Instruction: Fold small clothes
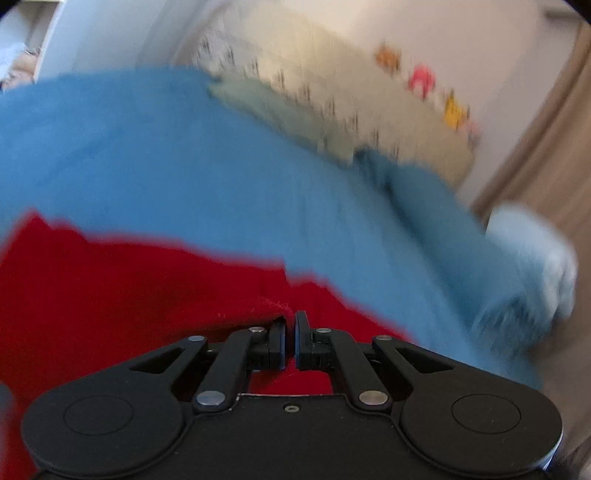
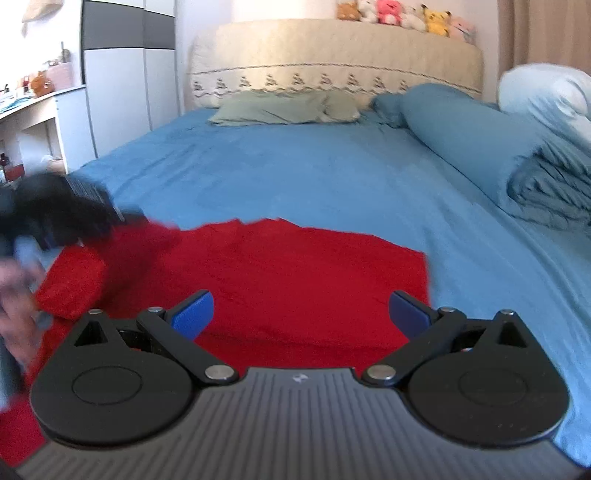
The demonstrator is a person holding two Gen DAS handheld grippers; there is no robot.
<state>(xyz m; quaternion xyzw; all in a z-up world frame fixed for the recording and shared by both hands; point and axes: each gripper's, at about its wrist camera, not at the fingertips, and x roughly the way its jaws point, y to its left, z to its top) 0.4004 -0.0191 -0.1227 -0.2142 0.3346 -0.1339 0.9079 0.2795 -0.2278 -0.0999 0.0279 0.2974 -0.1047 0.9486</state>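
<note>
A red garment (image 2: pixel 280 280) lies spread on the blue bedsheet (image 2: pixel 295 166) near the bed's front edge. My right gripper (image 2: pixel 301 314) hovers over its near part, wide open and empty, blue pads (image 2: pixel 194 314) showing. My left gripper (image 1: pixel 290 332) is shut on an edge of the red garment (image 1: pixel 129 295); the left view is blurred by motion. In the right wrist view the left gripper (image 2: pixel 62 210) appears as a dark blur at the garment's left side, where the cloth is lifted and rolled.
Green pillows (image 2: pixel 280 107) and a cream headboard (image 2: pixel 332 59) with plush toys (image 2: pixel 402 14) stand at the far end. A folded blue duvet (image 2: pixel 509 162) lies along the right. A white desk and wardrobe (image 2: pixel 122 81) stand on the left.
</note>
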